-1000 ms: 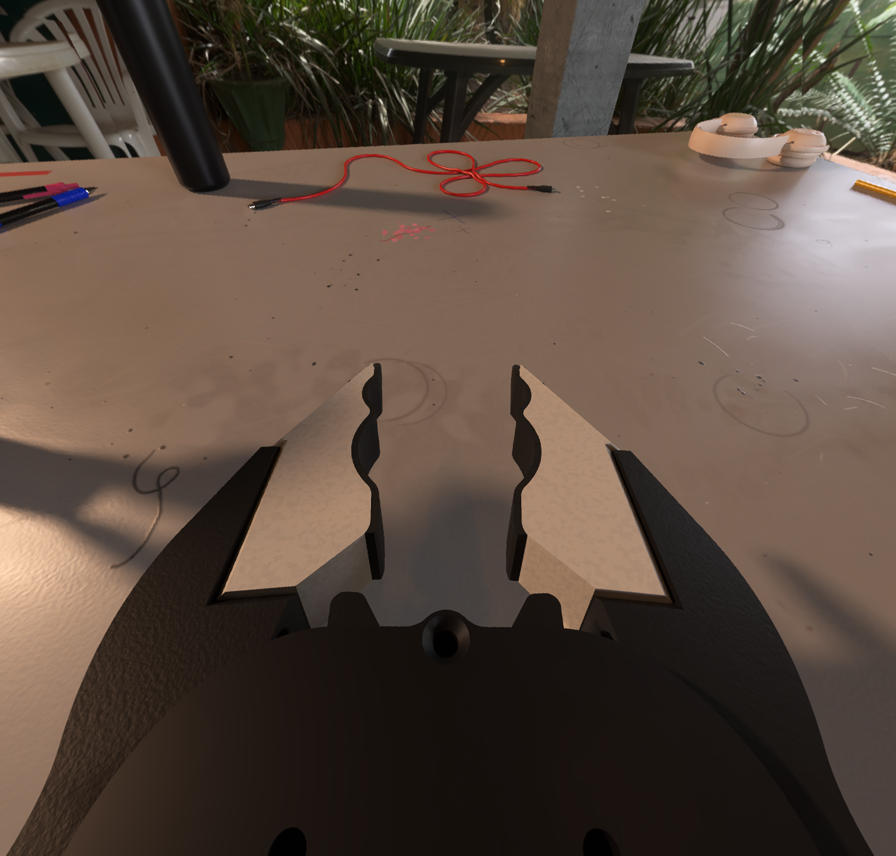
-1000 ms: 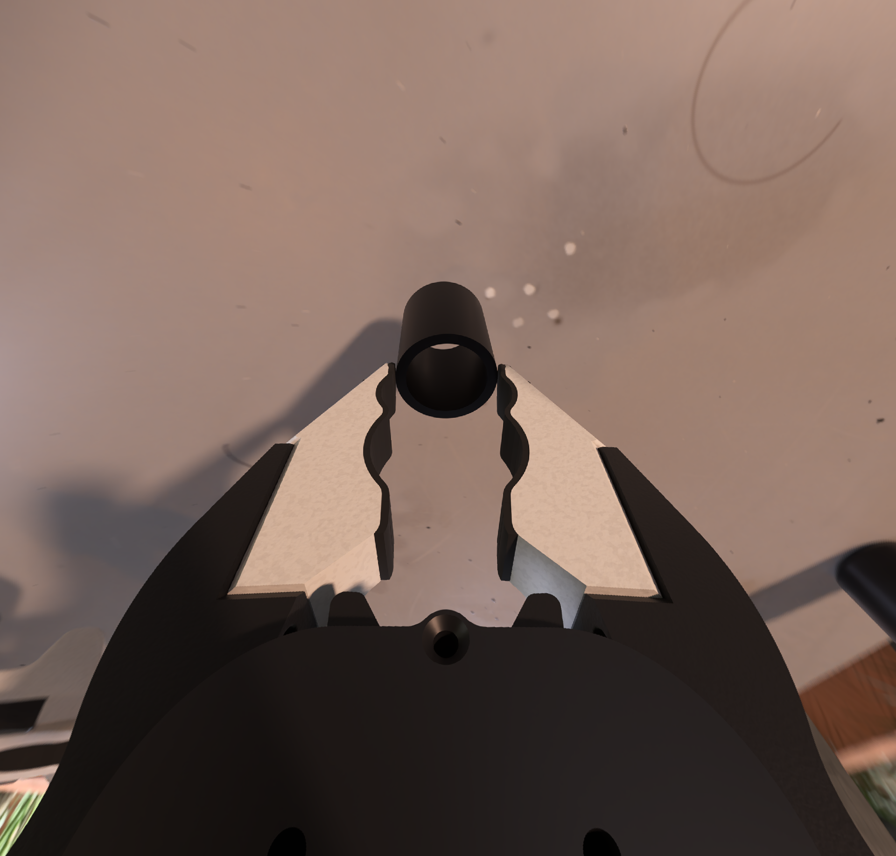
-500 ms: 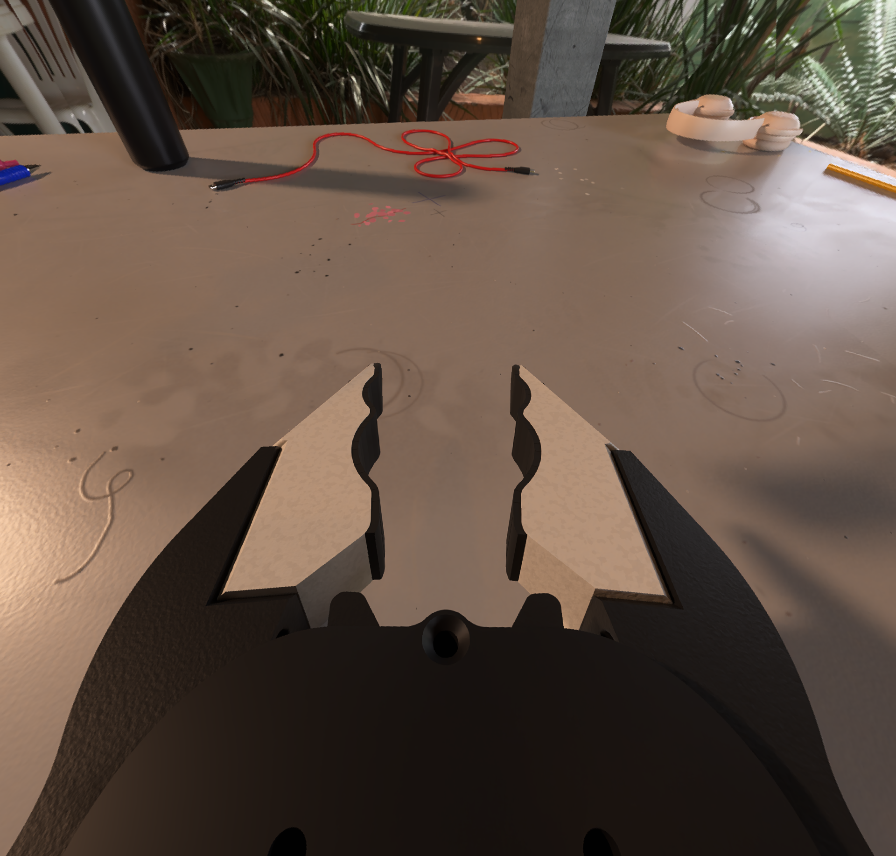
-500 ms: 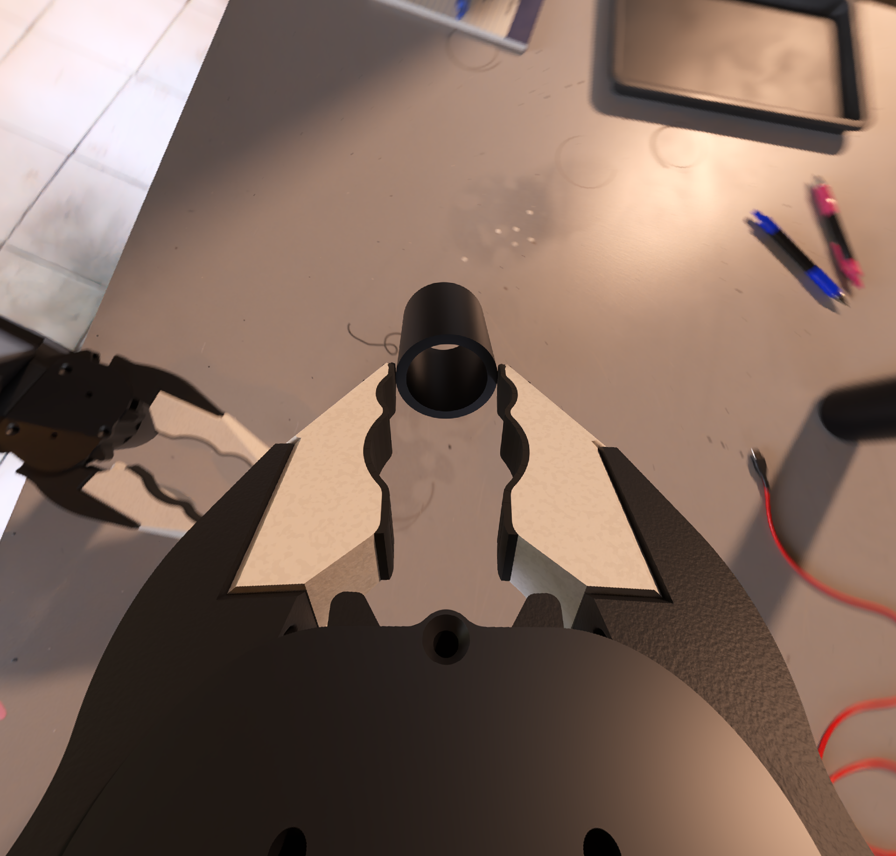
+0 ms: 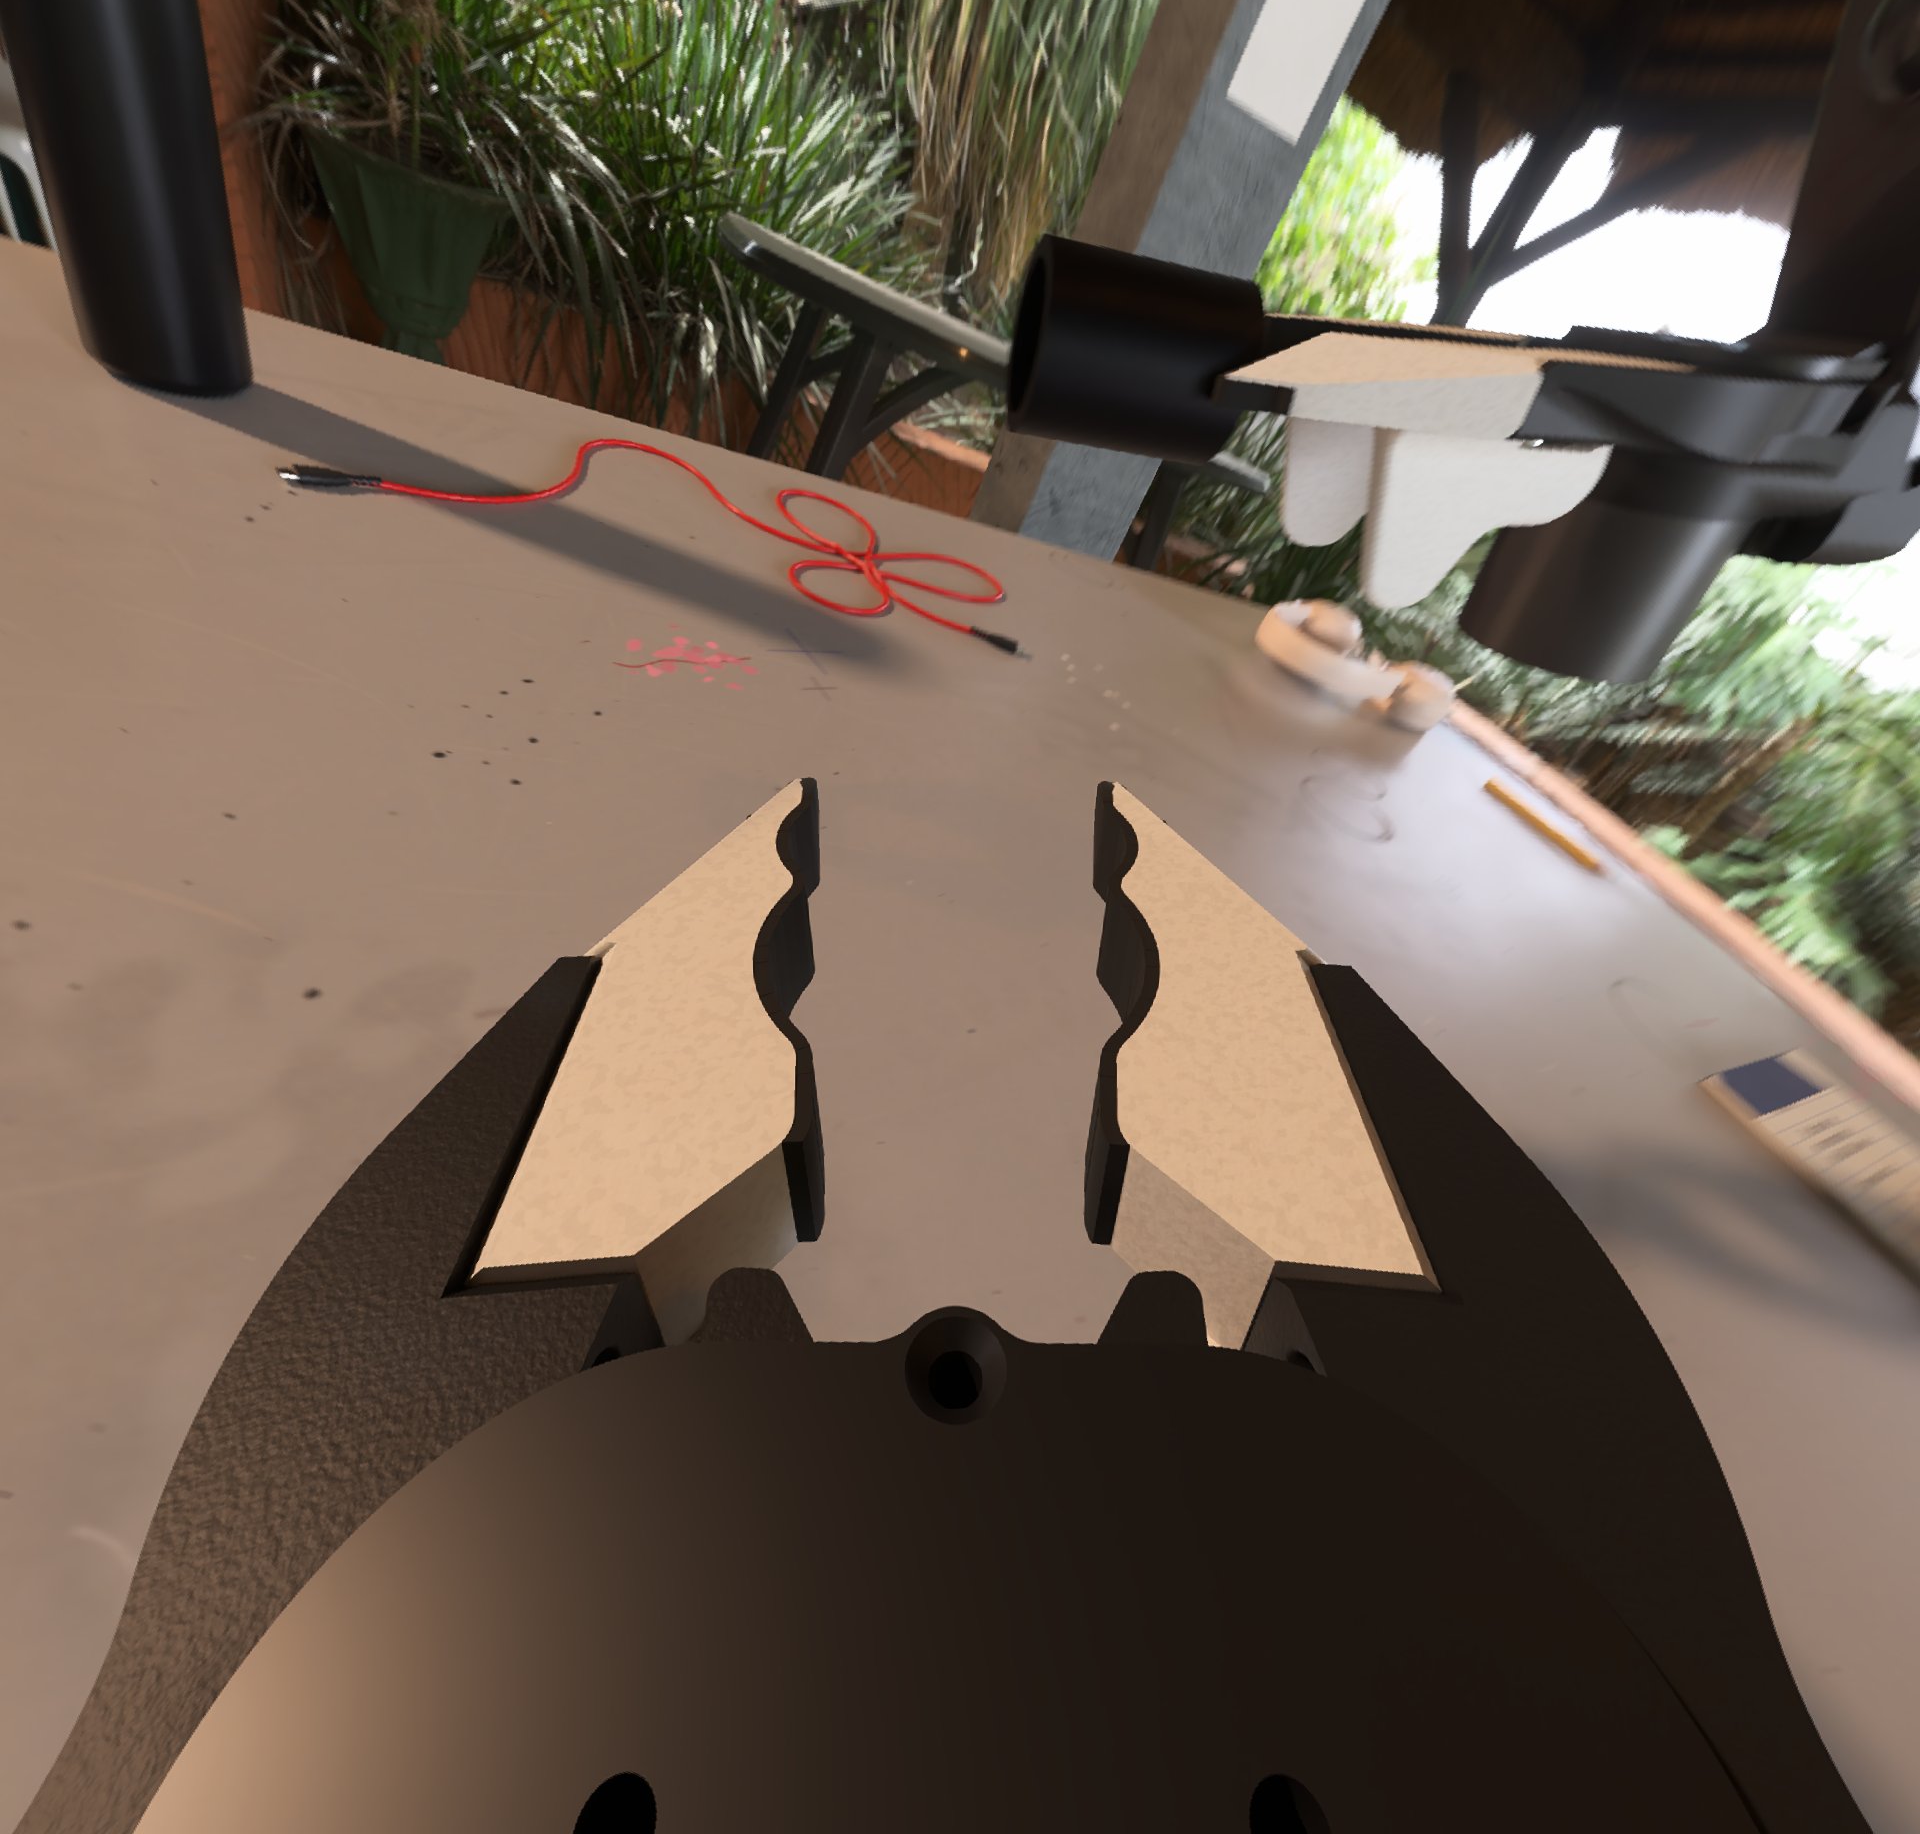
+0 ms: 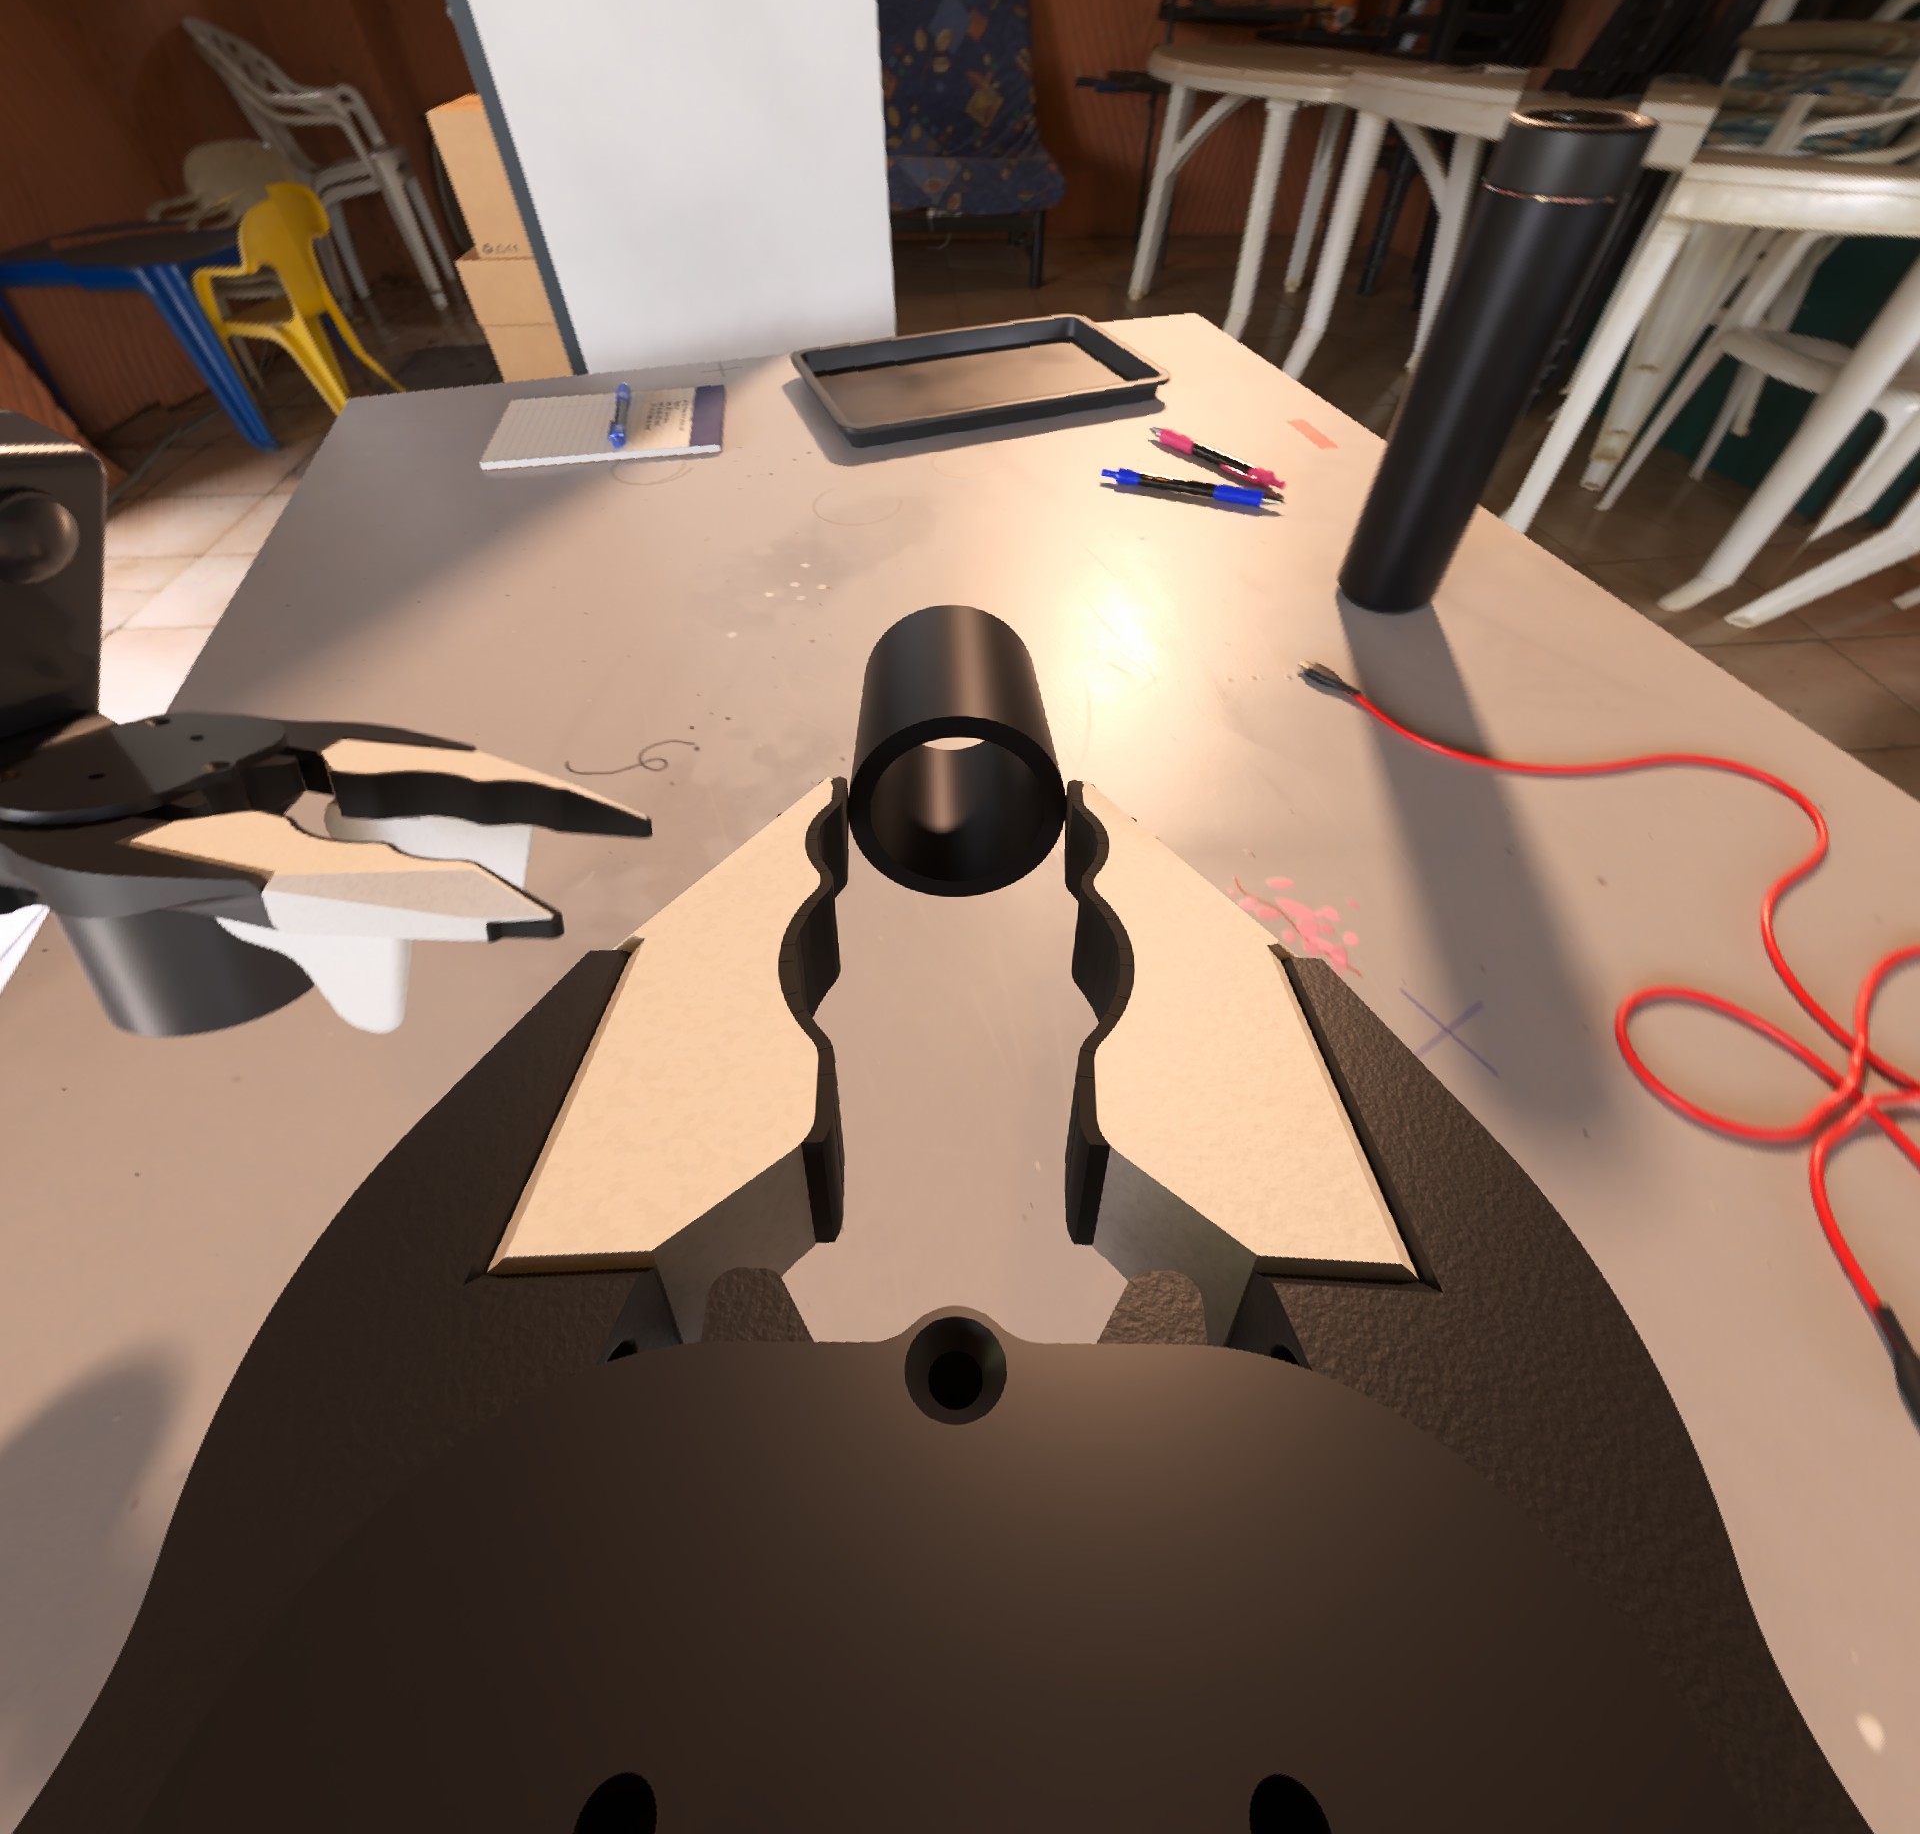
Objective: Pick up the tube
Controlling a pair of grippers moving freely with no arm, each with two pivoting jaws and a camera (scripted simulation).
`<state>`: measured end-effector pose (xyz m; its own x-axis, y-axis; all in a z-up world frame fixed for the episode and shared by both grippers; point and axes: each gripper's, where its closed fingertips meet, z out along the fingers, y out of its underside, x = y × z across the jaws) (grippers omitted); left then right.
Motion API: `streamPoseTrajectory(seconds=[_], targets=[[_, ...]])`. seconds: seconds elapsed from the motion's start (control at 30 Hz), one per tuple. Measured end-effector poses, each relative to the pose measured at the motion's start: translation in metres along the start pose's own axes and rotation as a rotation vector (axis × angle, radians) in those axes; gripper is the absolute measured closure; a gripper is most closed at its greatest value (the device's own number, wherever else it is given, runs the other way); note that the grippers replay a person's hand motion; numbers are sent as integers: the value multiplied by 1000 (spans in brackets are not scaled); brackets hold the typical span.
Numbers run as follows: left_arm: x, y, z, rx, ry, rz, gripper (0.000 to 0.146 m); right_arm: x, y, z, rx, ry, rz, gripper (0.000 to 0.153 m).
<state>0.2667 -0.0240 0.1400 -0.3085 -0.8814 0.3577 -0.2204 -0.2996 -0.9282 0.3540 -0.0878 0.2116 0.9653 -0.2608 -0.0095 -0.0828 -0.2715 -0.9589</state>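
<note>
- right gripper [image 6: 958,818]: fingers clamped on the tube [image 6: 954,758], one tip each side of its near open end; tube is short, black, hollow, lying along the fingers' axis w/ bore facing the cam
- tube is held up in the air, clear of the tabletop [image 6: 675,579]; in left wrist view it shows upper right, tube [image 5: 1127,361] sticking out horizontally from the right gripper [image 5: 1247,387], plants behind it
- left gripper [image 5: 956,818]: fingers apart, nothing between them, just bare tabletop [image 5: 312,797] seen through the gap
- left gripper also in right wrist view at far left [image 6: 582,870], low over the tabletop, tips pointing toward the tube but well apart from it
- tall black cylinder [image 6: 1475,371] stands upright near the far right edge in right view; same cylinder [image 5: 125,153] top left in left view
- red cable [image 6: 1714,953] loops along the right side in right view; in left view the cable [image 5: 862,563] lies mid-tabletop w/ a clover-like knot of loops
- pink splatter mark [image 6: 1304,917] just right of the right fingers
- far end: black tray [image 6: 1132,371], notepad [image 6: 582,428] w/ a blue pen [image 6: 620,415] on it, two markers [image 6: 1205,475] (pink caps, blue caps) btwn tray and cylinder
- left view also: white headphones [image 5: 1351,667] blurred near the far edge, yellow pencil [image 5: 1538,837] near the right edge, a booklet [image 5: 1829,1150] blurred at the right edge
</note>
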Motion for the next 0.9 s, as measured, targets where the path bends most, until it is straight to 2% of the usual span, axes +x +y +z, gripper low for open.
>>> streamPoseTrajectory(seconds=[0.13, 0.2, 0.3, 0.43, 0.53, 0.67, 0.77, 0.9], targets=[[-17, 1, 11, 19, -65, 171, 95, 17, 30, -18, -32, 70, 41, 111], [-28, -6, 23, 40, -83, 208, 96, 21, 37, -20, -49, 101, 62, 111], [-51, -20, 44, 66, -107, 172, 96, 25, 41, -17, -57, 126, 18, 111], [-102, -67, 62, 104, -242, 217, 97, 31, 38, -15, -21, 100, -1, 111], [-106, -82, 76, 130, -189, 104, 97, 29, 40, -16, 57, 4, 12, 111], [-84, -48, 73, 117, -117, 48, 97, 28, 45, -22, 223, -155, 74, 111], [-63, -20, 66, 33, -73, 154, 99, 39, 57, -16, 210, -185, 79, 111], [-45, -5, 52, 2, 6, 163, 100, 48, 60, 3, 195, -247, 67, 111]])
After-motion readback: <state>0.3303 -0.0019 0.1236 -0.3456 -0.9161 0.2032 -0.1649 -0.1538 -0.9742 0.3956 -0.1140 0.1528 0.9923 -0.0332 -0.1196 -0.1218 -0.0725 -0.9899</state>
